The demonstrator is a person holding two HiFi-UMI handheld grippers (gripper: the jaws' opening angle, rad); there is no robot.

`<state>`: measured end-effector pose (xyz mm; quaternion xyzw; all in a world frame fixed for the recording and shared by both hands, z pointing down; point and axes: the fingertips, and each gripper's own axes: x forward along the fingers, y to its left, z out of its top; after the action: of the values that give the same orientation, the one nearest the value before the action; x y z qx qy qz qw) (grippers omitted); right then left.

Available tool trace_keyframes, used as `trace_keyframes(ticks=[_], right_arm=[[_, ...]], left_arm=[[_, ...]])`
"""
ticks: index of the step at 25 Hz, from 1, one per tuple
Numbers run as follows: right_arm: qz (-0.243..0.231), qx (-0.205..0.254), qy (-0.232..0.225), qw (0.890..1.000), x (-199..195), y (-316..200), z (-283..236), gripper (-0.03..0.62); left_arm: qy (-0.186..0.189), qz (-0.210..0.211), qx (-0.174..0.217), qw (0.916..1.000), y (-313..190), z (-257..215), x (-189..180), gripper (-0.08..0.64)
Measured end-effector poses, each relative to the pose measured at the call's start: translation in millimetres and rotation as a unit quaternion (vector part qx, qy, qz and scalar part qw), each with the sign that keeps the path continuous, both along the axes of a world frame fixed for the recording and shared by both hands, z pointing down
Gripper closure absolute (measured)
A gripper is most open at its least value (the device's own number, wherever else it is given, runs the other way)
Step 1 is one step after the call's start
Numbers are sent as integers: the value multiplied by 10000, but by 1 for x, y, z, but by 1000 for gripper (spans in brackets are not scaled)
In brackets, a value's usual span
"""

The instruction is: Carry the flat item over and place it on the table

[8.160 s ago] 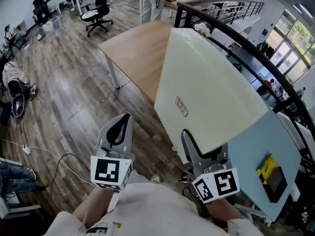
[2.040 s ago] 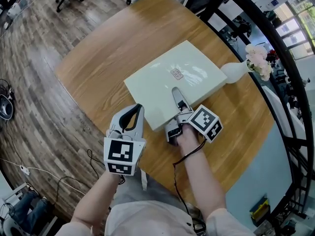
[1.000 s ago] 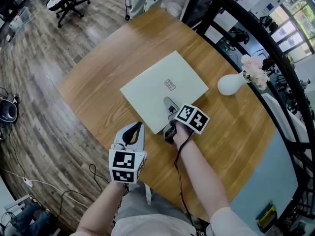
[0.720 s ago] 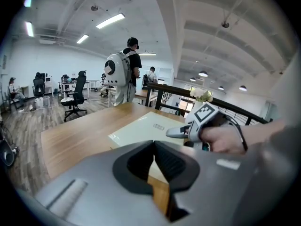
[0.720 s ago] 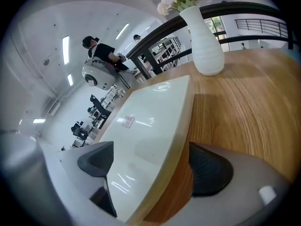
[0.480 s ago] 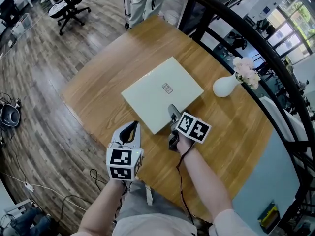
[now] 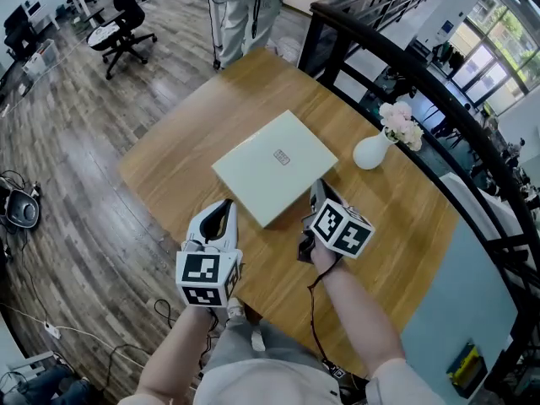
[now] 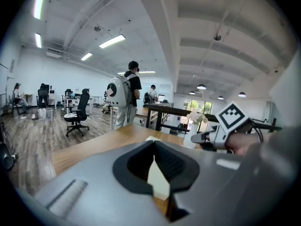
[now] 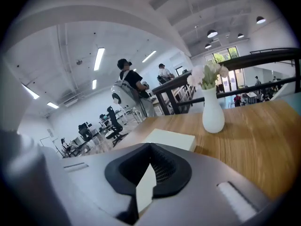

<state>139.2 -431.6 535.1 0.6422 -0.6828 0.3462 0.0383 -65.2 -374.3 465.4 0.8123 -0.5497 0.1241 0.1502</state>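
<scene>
Box (image 7: pixel 274 165): flat, pale cream, small centre label, lying on table (image 7: pixel 186 142) just ahead of both fingertip pairs. I see left gripper (image 7: pixel 224 206) pinched together, empty; right gripper (image 7: pixel 317 187) just closed, empty.

Flat box (image 7: pixel 274 167) laid at the middle of the tabletop (image 7: pixel 177 133). Flower vase (image 7: pixel 369 150) stood to its right, apart, beside the railing (image 7: pixel 405 57). Left tool (image 7: pixel 223 209) and right tool (image 7: pixel 315 191) held at the box's near side, clear of it. Office chair (image 7: pixel 118 32) noted on the floor (image 7: pixel 67 142) beyond, far left.
</scene>
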Motion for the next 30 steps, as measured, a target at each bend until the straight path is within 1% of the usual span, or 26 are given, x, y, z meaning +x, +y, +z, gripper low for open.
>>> trace_keyframes(ticks=[3,7,12,16,22,24,27,30], right_arm=[[-139,412,283,9987,-1,15,-41,591],[-427,1015,652,9918,-13,36,-95,591],[-699,1603,699,9821,-28,64,-158,591],[-970,2048,760,9710,-44,94,-199,591],[-1344,2520,886,9543,-63,143,-247,591],[-1403,2645,913,9497,-66,156,-260,591],[-1518,2707,982,9455,-73,173,-271,591],[-1616,2838,1196,9376,-80,187,-279,591]], left_arm=[[56,-15,237,9997,11,-27,-3,557],[39,-2,532,9986,28,-59,-7,557],[-41,48,855,9963,46,-98,-10,557],[-319,110,1244,9917,64,-126,-11,557],[-264,259,1591,9866,98,-162,-10,557],[-237,270,1645,9857,106,-170,-11,557],[-180,225,1675,9854,118,-180,-15,557],[-114,209,1729,9847,125,-187,-22,557]])
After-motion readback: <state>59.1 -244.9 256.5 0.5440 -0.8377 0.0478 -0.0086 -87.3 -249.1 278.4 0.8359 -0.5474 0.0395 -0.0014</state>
